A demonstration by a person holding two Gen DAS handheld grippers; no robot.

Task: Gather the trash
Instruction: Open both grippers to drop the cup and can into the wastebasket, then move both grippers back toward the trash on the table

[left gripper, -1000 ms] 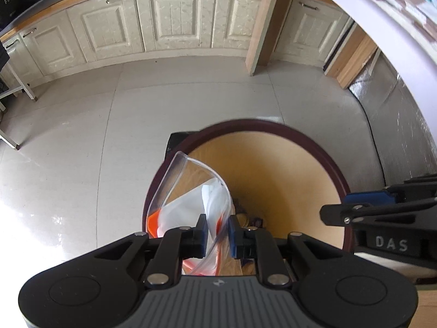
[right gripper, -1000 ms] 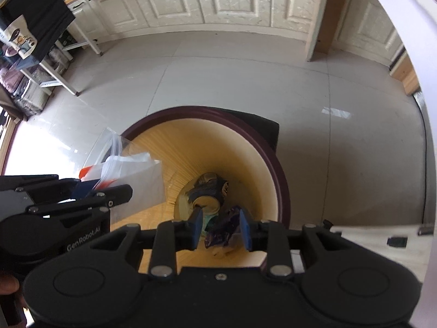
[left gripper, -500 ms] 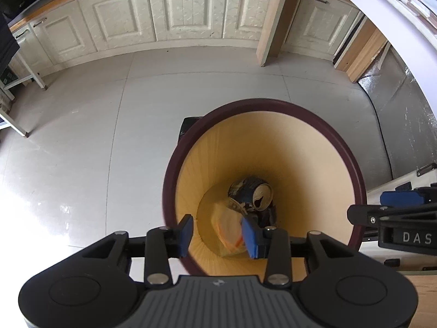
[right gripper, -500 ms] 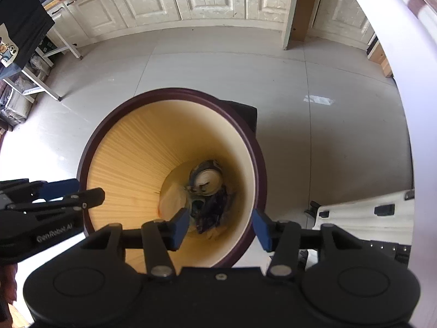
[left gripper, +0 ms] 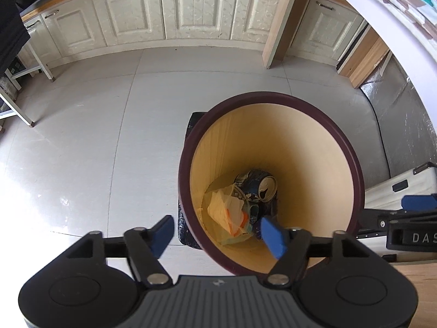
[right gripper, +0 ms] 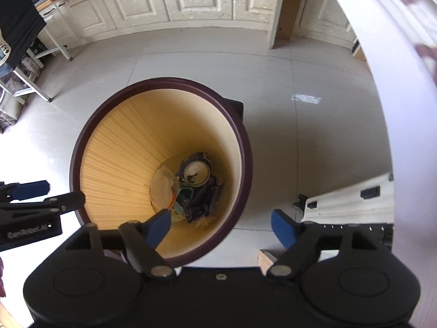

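A round trash bin (left gripper: 352, 153) (right gripper: 79, 147) with a dark maroon rim and tan inside stands on the floor below both grippers. At its bottom lie a crushed blue can (left gripper: 258, 184) (right gripper: 196, 172), a clear plastic bag with orange print (left gripper: 228, 213) (right gripper: 164, 188) and a dark purple wrapper (right gripper: 203, 202). My left gripper (left gripper: 218, 235) hangs over the bin's near left rim, its jaws opening with nothing between them. My right gripper (right gripper: 224, 225) hangs over the bin's near right rim, jaws also opening and empty.
Cream kitchen cabinets (left gripper: 191, 8) line the far wall, with a wooden post (left gripper: 281, 19) in front. A white case (right gripper: 352, 202) lies right of the bin, beside a wooden edge (left gripper: 418, 276). Metal table legs (left gripper: 19, 104) stand at the left. A black object (left gripper: 192, 125) sits behind the bin.
The left gripper let go of the plastic bag and the right gripper let go of the purple wrapper; both now lie in the bin. Both jaws spread wide and the bin shifted in view.
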